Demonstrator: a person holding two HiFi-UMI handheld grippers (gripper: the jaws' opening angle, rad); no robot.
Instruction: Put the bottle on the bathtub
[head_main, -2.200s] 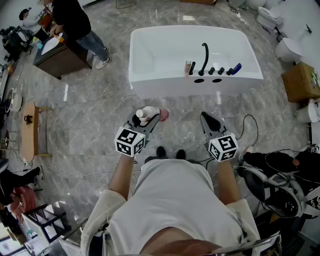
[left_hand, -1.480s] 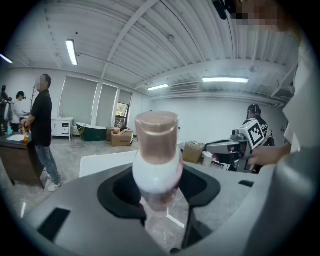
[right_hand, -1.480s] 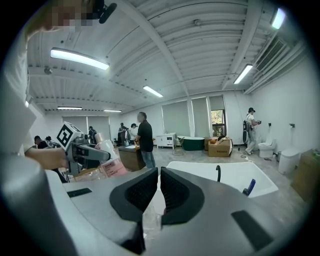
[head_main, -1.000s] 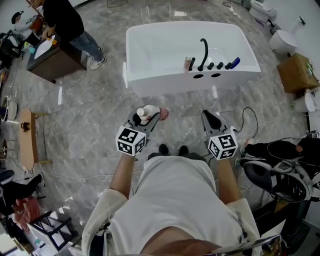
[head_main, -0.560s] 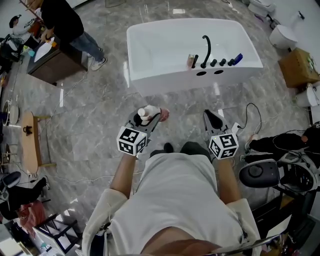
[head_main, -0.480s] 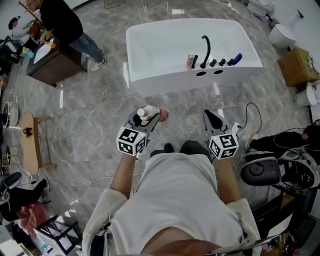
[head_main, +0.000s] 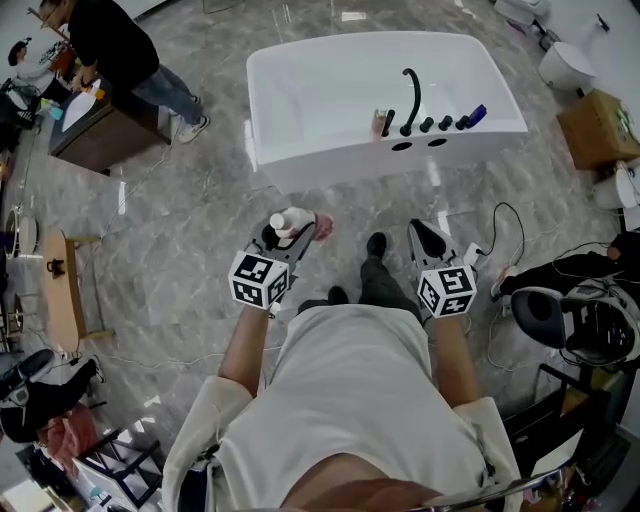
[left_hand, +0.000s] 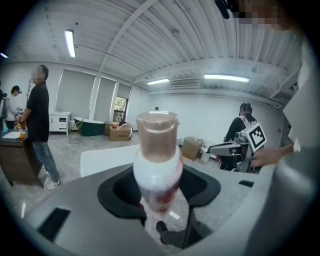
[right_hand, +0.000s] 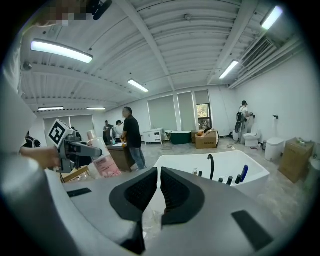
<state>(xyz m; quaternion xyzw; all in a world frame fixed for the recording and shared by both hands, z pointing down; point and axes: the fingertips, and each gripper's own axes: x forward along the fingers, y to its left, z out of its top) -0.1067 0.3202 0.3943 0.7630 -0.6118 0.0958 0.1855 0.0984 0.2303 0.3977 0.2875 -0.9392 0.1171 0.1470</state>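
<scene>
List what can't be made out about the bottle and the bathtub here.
- bottle: lower body hidden by the left gripper in the left gripper view; label print unreadable.
- bathtub: near wall hidden behind the right gripper in the right gripper view.
- small items beside the black faucet on the rim: too small in the head view to identify.

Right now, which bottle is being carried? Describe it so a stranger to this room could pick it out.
A white bathtub stands on the marble floor, the person facing it. The bottle is clamped in the left gripper: white body, pink label, pale pink cap, unlike the small dark items beside the tub's black faucet.
</scene>
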